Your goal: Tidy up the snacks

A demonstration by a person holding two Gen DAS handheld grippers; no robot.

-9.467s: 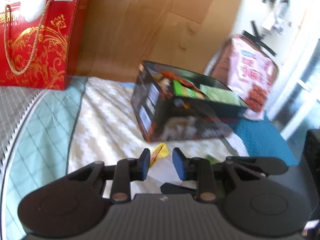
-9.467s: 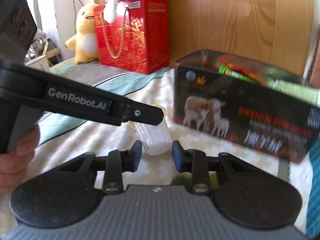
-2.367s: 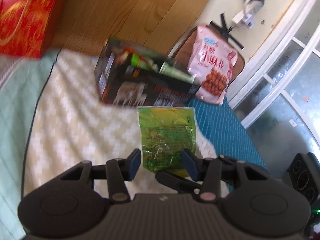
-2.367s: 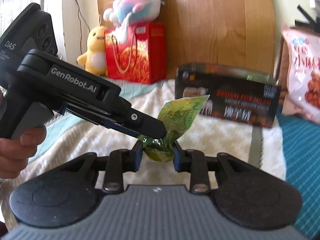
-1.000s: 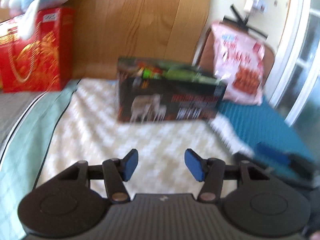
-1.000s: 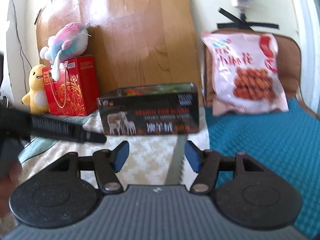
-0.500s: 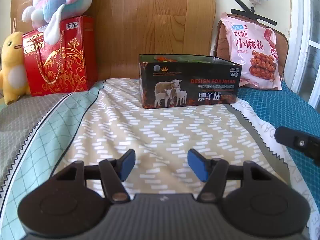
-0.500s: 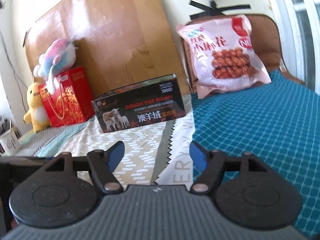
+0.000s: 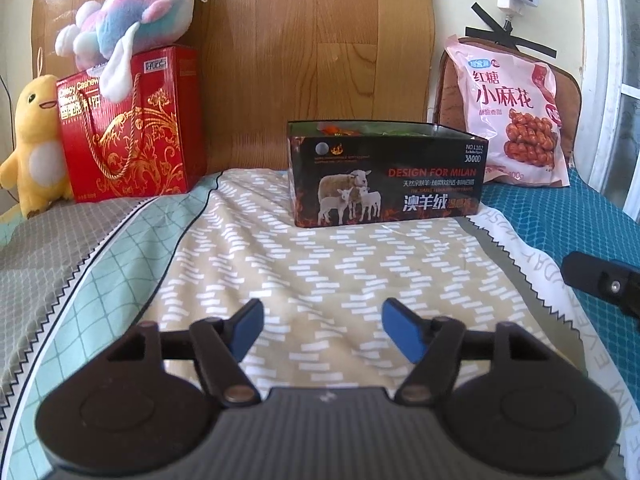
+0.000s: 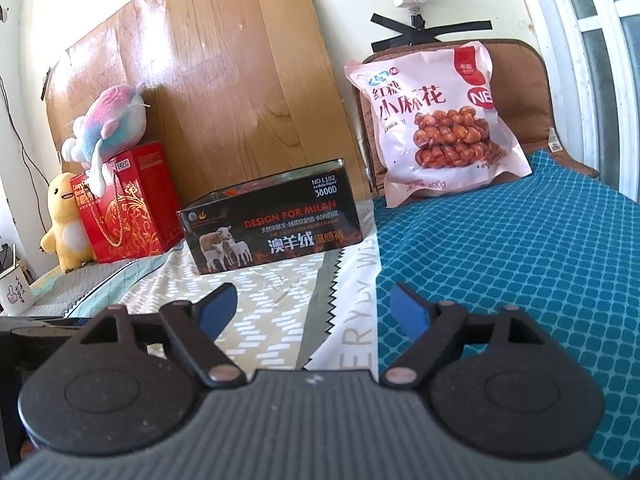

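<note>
A black open box with sheep printed on it (image 9: 386, 178) stands on the patterned bedspread, with orange and green snack packets showing at its top rim. It also shows in the right wrist view (image 10: 272, 224). My left gripper (image 9: 322, 330) is open and empty, low over the bedspread well in front of the box. My right gripper (image 10: 314, 308) is open and empty, over the bedspread's right edge. Its tip shows at the right of the left wrist view (image 9: 600, 282).
A large pink snack bag (image 9: 516, 114) leans on a brown cushion at the back right; it also shows in the right wrist view (image 10: 436, 128). A red gift box (image 9: 128, 128) with a plush on top and a yellow duck plush (image 9: 34, 146) stand at the back left. A wooden board lines the wall. A white mug (image 10: 14, 288) stands at far left.
The green packet I held earlier is gone from both grippers. Both grippers have opened wide and drawn back from the box. In the last half second the views barely moved.
</note>
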